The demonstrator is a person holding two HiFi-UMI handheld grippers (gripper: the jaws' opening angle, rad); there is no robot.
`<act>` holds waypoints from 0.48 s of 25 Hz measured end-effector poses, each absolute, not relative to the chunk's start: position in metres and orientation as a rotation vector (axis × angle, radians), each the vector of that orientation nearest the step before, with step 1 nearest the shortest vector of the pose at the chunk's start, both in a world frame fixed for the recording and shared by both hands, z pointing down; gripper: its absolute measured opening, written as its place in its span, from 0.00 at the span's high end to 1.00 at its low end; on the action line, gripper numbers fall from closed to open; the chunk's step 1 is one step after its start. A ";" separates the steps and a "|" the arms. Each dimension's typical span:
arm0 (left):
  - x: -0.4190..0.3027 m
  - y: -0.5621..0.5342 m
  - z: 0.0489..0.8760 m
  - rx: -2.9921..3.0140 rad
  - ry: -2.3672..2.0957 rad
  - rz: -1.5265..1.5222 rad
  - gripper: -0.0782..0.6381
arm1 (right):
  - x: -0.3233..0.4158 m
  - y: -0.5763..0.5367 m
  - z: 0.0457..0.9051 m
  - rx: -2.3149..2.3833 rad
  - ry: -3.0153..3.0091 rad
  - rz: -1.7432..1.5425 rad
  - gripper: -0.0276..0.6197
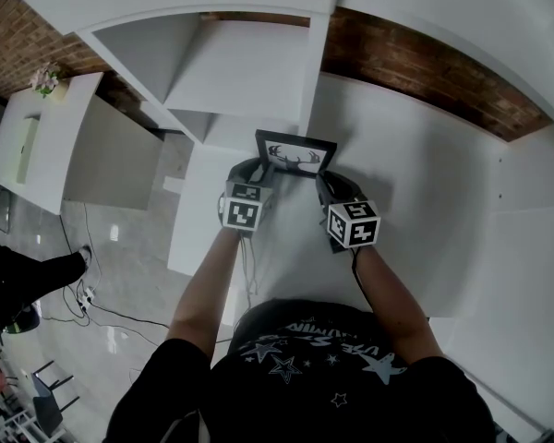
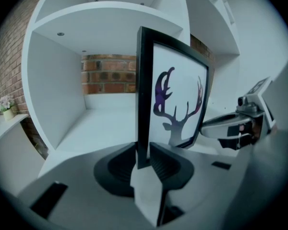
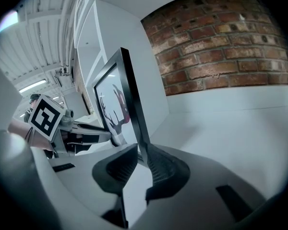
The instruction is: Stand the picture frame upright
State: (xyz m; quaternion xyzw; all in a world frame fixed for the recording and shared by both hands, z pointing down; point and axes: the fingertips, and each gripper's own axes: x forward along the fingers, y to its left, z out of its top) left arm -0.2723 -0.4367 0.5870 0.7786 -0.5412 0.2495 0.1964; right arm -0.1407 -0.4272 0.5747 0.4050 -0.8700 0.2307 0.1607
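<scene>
2 grippers [image 2: 144,161] [image 3: 140,158] clamp deer-print picture frame [image 1: 295,153].

Bare white surface [image 1: 425,192] open on your right, shelf unit [image 1: 240,72] blocking your left and front, brick wall [image 1: 415,74] closing the far side, picture frame [image 1: 295,153] directly ahead.

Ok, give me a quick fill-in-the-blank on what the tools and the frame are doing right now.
1. The picture frame shows a ____ silhouette with antlers.
2. Seen from the head view, the left tool is shut on the frame's ____ edge.
3. The right tool grips the opposite edge, in front of a ____ wall.
Missing words: deer; left; brick.
</scene>
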 end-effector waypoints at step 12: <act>-0.273 -0.420 0.594 2.153 -1.475 0.722 0.70 | -0.136 -0.421 0.574 1.136 -2.469 0.669 0.76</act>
